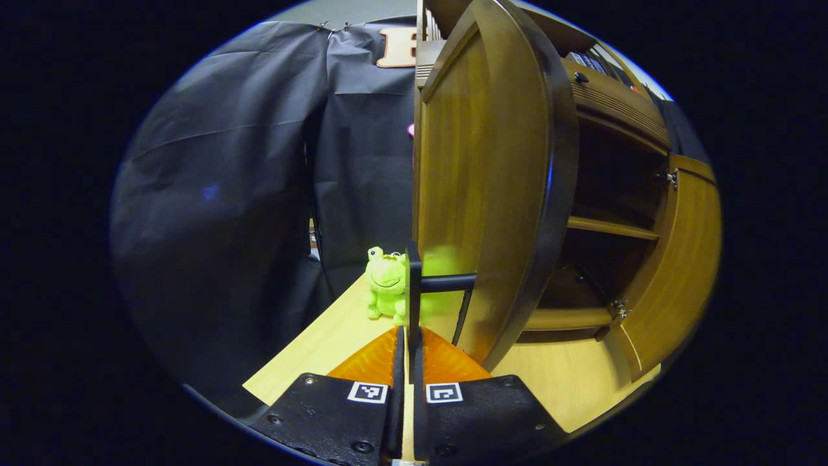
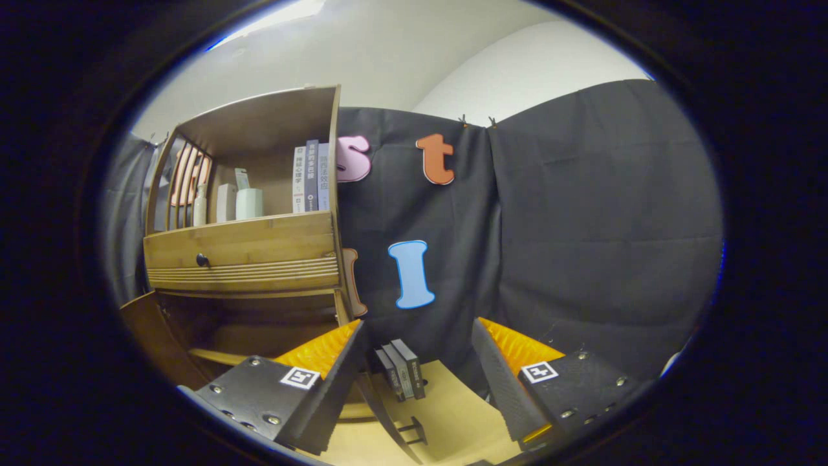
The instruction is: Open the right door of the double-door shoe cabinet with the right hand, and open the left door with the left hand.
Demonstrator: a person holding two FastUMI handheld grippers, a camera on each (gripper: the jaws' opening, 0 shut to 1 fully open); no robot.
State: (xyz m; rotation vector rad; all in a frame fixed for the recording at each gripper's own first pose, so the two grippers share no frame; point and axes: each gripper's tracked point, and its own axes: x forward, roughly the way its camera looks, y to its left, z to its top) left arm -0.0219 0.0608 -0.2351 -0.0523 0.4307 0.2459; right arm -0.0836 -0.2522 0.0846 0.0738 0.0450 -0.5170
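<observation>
The left gripper [image 1: 406, 362] is closed on the thin black bar handle [image 1: 446, 283] of the curved brown wooden left door [image 1: 491, 194], which stands swung wide from the wooden shoe cabinet [image 1: 614, 103]. The right door [image 1: 679, 259] is seen open at the far right, with the inner shelves [image 1: 611, 228] exposed. In the right gripper view, the right gripper [image 2: 420, 382] is held with its jaws spread and empty, near the light wooden tabletop [image 2: 453, 414].

The door is judged rigid, moderately heavy and hinge-guided, so it should travel in an arc only. The handle is slim and probably smooth; it is best taken at mid-length, squarely, to prevent slipping. A green plush frog [image 1: 387, 283] sits near the door's swing path and may be knocked.
</observation>
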